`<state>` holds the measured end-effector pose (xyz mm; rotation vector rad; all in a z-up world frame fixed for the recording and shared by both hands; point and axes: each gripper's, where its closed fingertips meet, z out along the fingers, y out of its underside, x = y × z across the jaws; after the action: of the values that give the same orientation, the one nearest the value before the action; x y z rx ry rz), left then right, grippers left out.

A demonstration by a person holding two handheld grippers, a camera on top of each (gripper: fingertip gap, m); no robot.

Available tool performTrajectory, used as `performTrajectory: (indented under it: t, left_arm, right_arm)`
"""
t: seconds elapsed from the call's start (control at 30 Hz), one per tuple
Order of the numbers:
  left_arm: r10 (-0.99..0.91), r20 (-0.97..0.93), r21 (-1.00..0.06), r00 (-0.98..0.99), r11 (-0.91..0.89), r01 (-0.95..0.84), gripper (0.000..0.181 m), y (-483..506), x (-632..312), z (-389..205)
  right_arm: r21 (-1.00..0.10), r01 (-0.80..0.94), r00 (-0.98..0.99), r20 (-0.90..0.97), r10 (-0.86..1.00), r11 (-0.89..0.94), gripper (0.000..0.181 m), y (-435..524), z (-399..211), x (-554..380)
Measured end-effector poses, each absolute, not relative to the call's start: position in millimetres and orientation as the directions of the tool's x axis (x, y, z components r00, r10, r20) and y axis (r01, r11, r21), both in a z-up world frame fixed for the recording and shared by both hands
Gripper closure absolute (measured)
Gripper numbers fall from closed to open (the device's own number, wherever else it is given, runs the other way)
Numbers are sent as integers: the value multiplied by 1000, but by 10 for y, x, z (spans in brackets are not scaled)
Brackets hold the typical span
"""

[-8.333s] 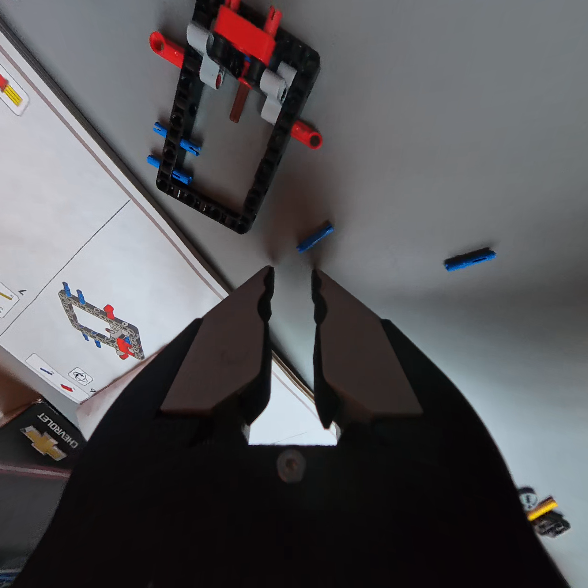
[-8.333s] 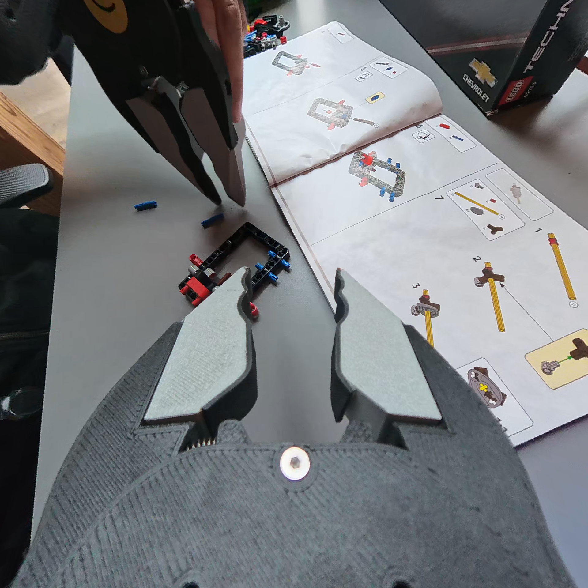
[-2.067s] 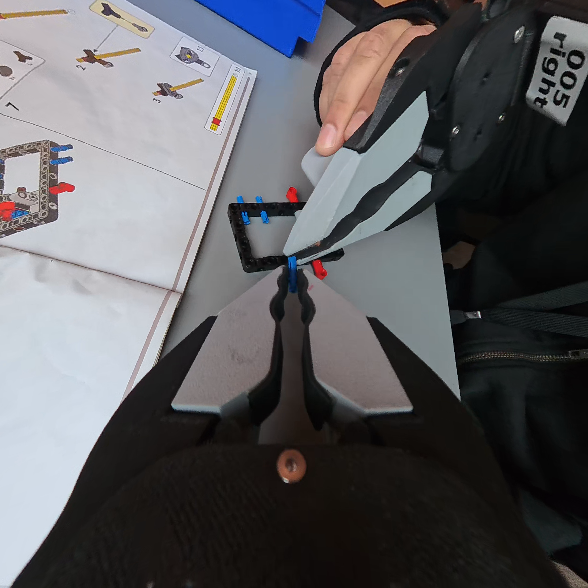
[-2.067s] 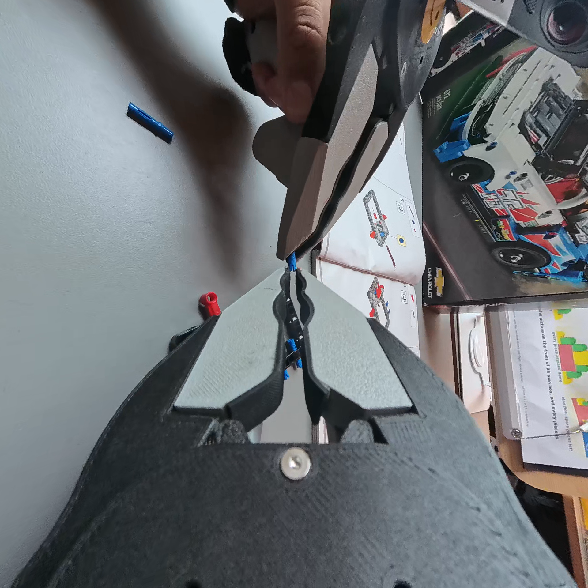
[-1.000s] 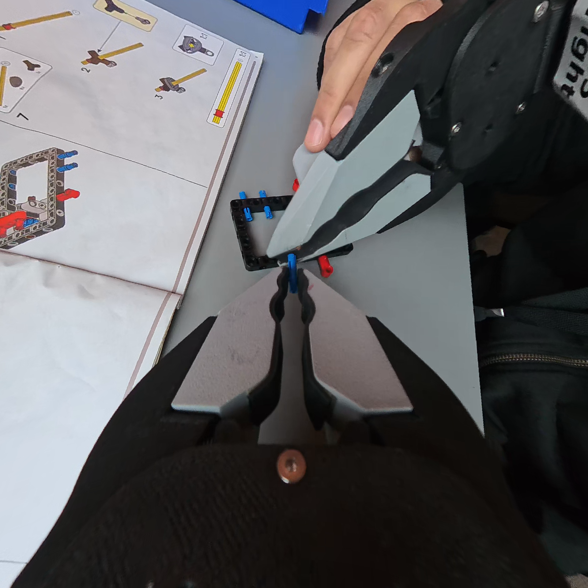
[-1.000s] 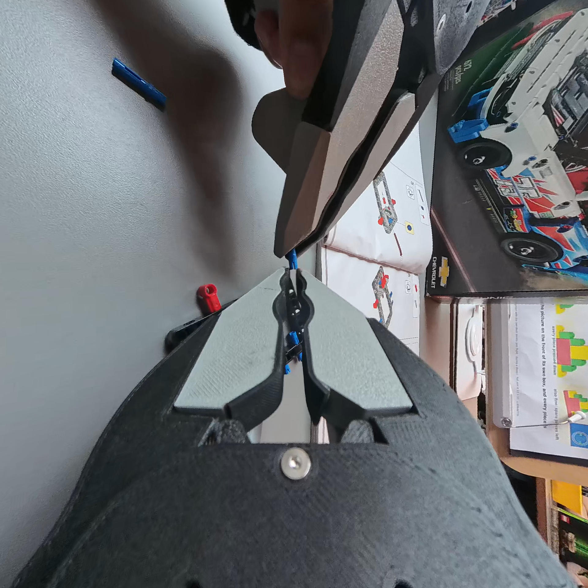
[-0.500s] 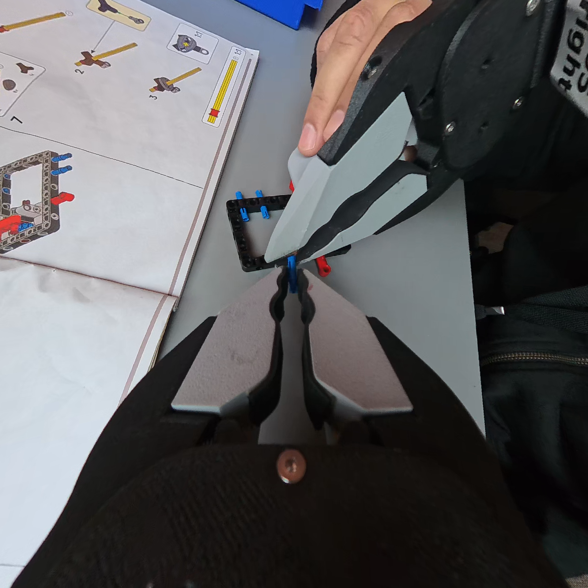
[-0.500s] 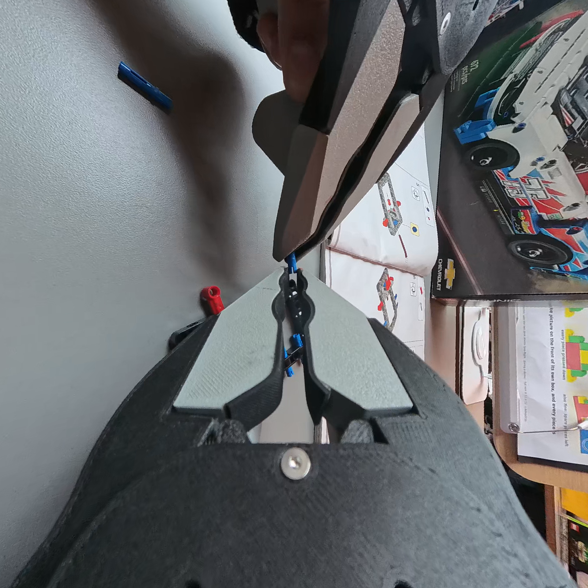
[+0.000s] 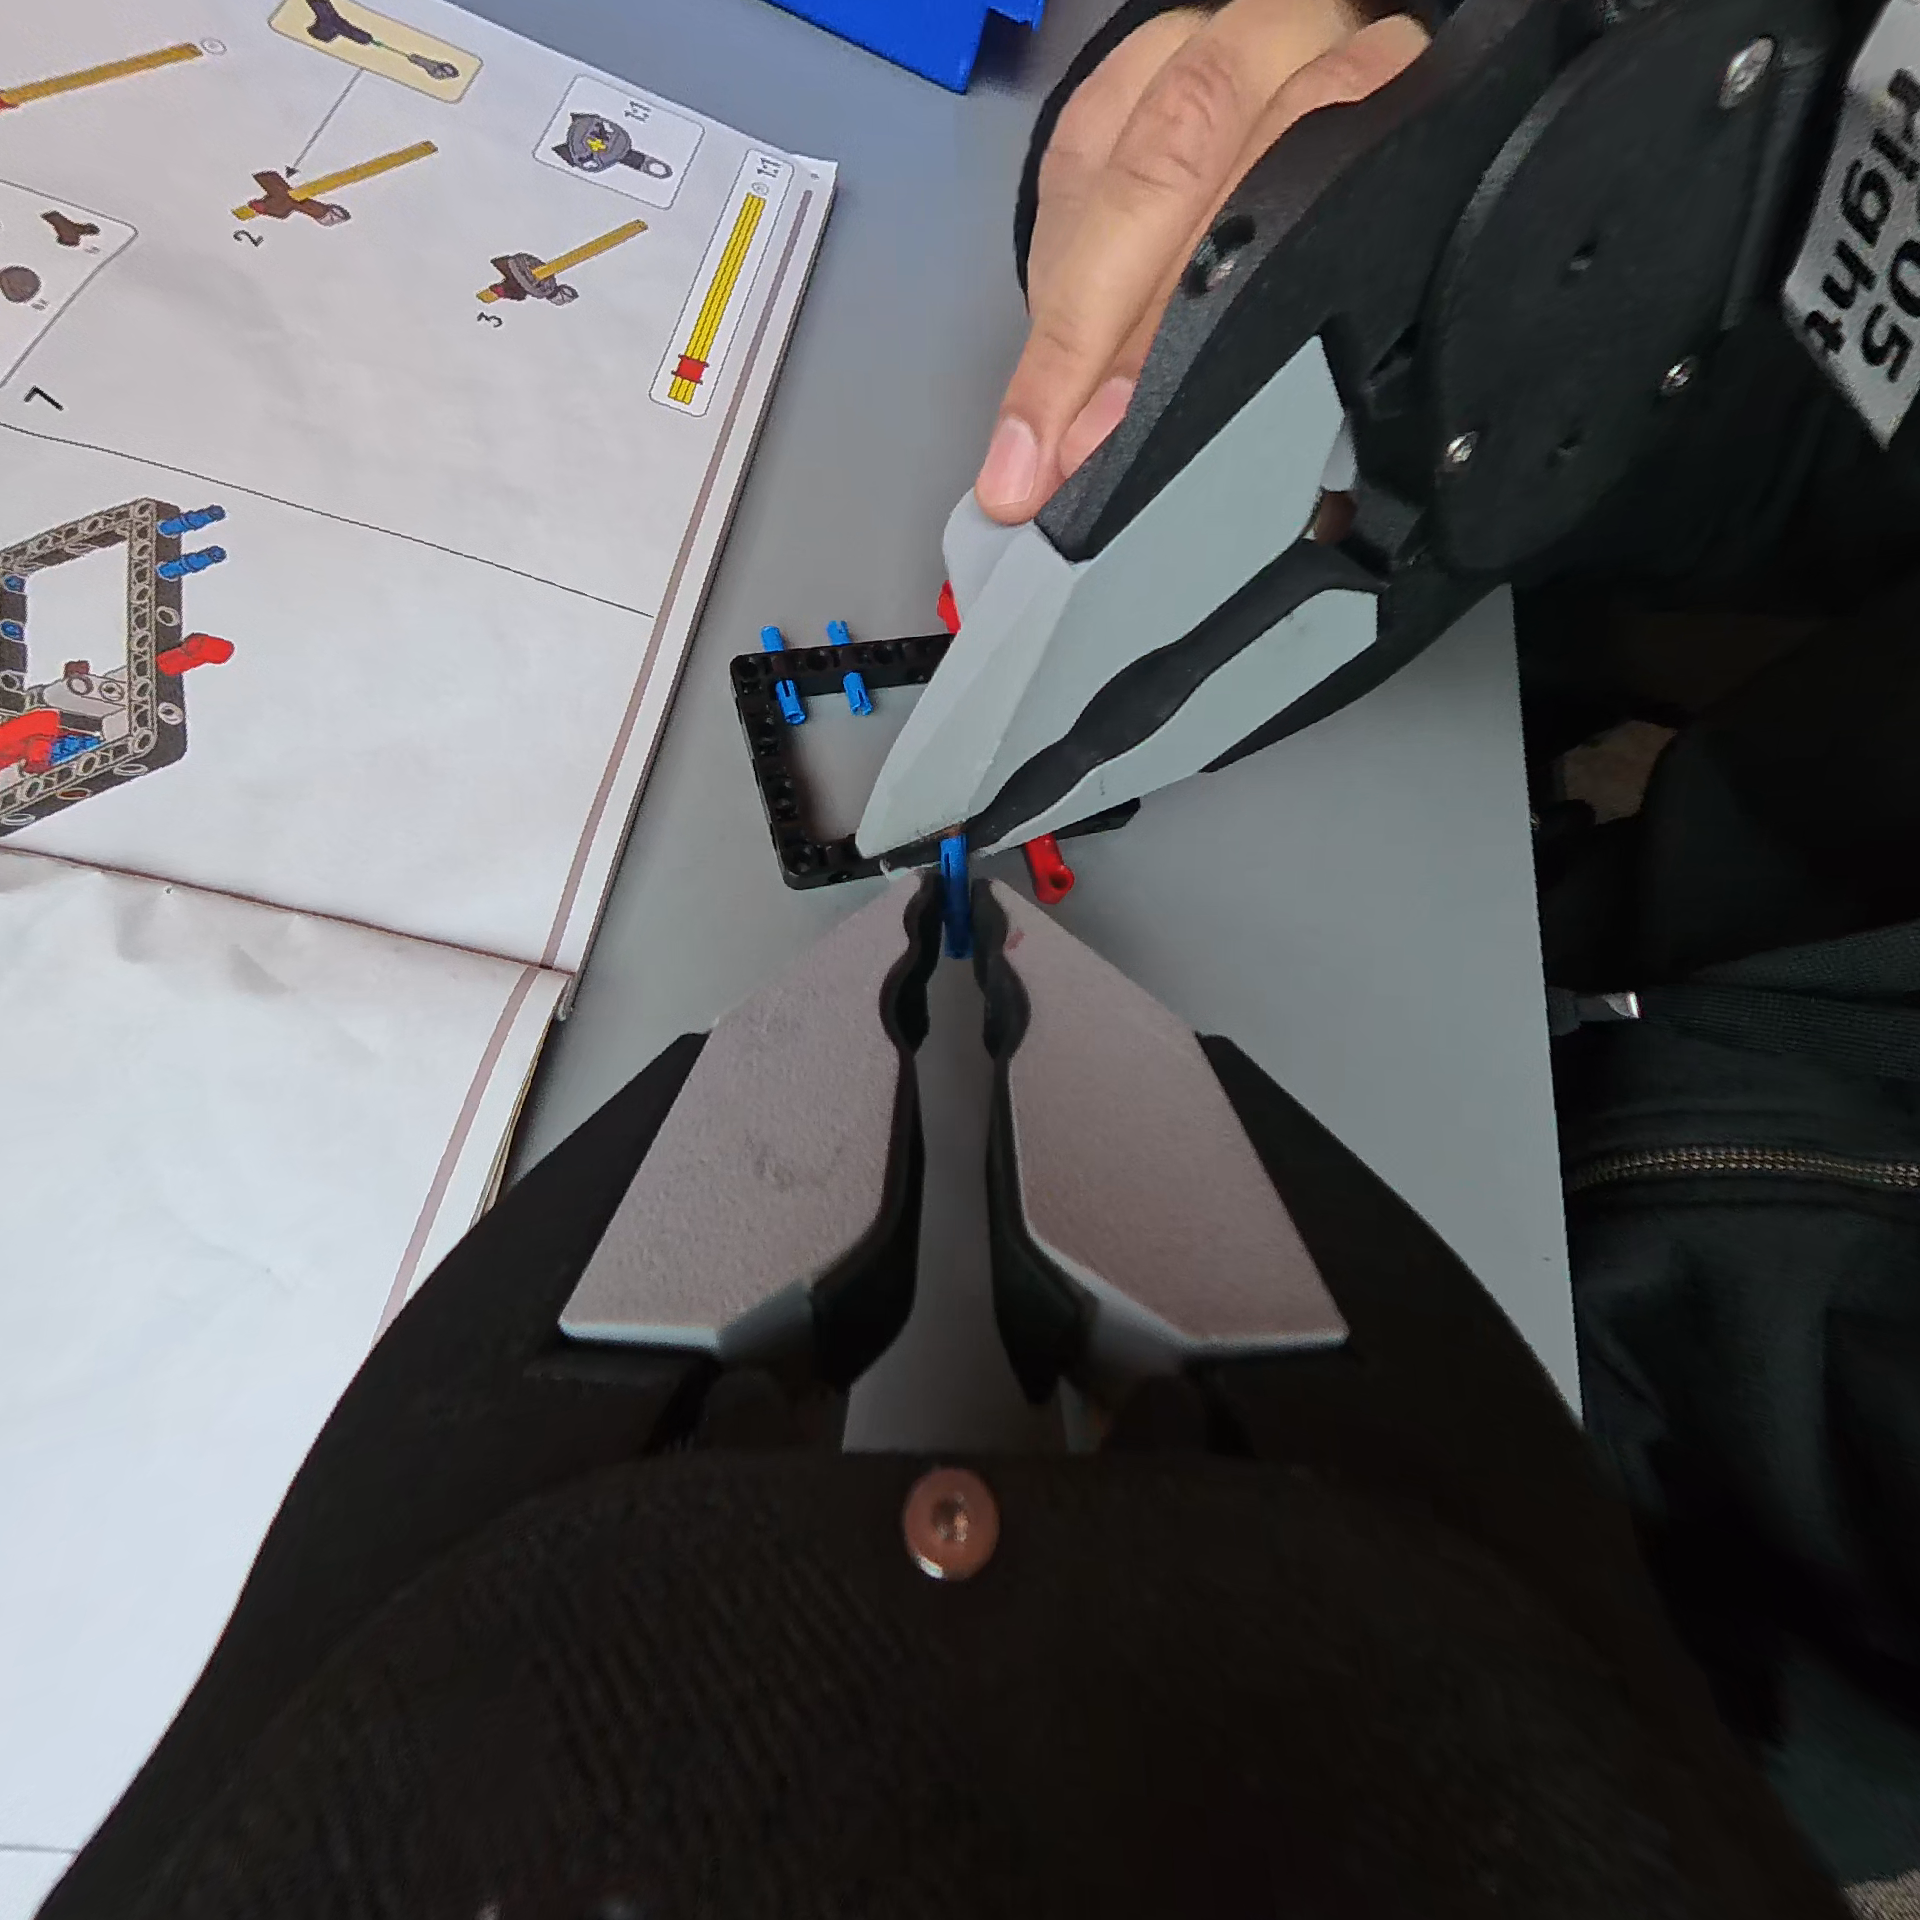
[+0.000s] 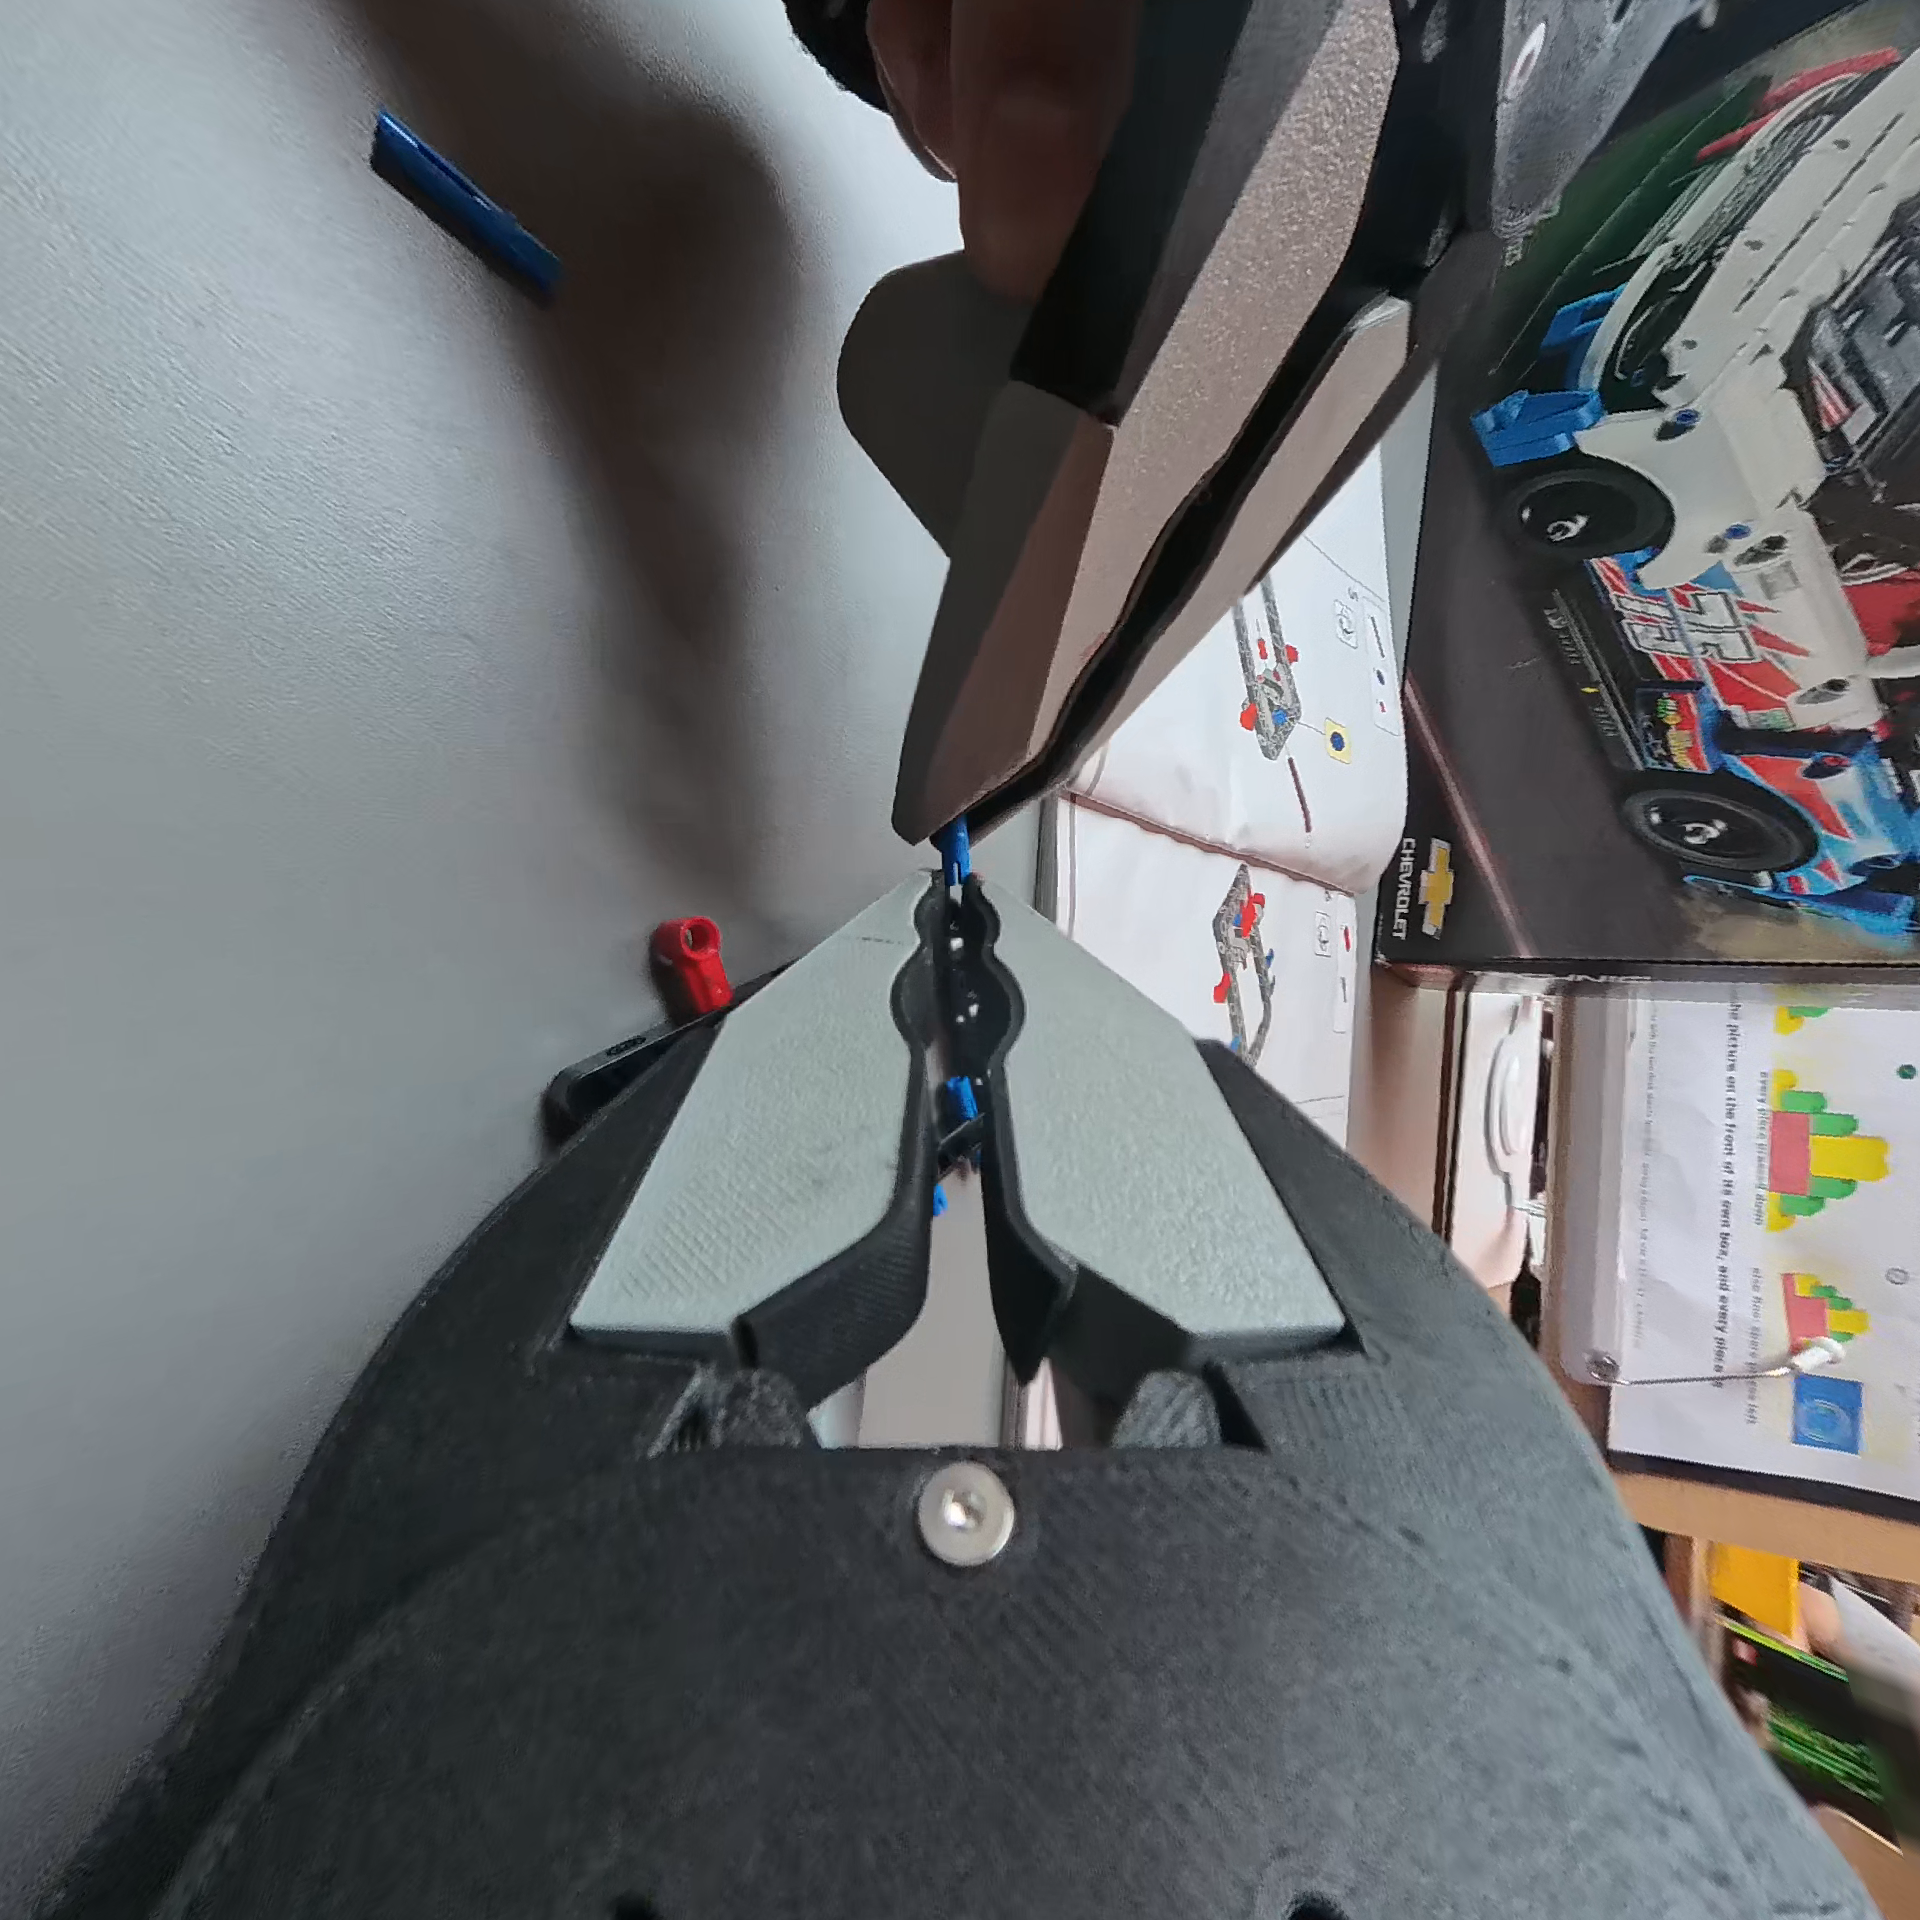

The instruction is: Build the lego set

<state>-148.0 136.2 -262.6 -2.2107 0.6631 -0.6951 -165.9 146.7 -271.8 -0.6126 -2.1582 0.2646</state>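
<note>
The left hand-held gripper (image 9: 954, 902) is closed nearly tight on a blue pin (image 9: 954, 904), which stands along its fingers with its far end poking out toward the black rectangular frame (image 9: 774, 758). The right hand-held gripper (image 10: 951, 896) is clamped on that frame's edge; in the right wrist view the black beam runs down between its pads, with small blue pins showing in the gap. The two sets of tips meet almost nose to nose, the pin's tip at the frame's near beam, so the joint itself is mostly hidden by the grey fingers (image 9: 1091, 665) of the right one. A person's hand (image 9: 1132, 239) wraps that gripper from above.

Around this: two blue pins (image 9: 821, 675) already sit in the frame's far side, a red pin (image 9: 1044, 868) sticks out by the tips, and another (image 10: 691, 961) shows beside the right gripper. The open instruction booklet (image 9: 343, 623) lies on the grey bench (image 9: 1299, 935) just beside the frame. A spare blue pin (image 10: 462, 208) lies well apart, and the set's box (image 10: 1662, 623) stands behind the booklet.
</note>
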Motion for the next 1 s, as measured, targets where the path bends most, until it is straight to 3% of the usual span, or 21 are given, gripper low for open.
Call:
performTrajectory:
  t: [0.6,0.73,1.0]
  left_arm:
    - [-626,242,-740,741,-613,-276,179,1367,-1502,-2661]
    - [-640,275,-765,718,-598,-240,178,1358,-1466,-2577]
    - [-627,313,-796,713,-582,-163,178,1405,-1531,-2465]
  right_arm:
    - [-157,317,-508,804,307,935,181,1503,-2769,-1672]
    - [-145,282,-516,810,278,948,181,1423,-2776,-1678]
    - [-254,310,-472,795,380,916,181,1490,-2642,-1701]
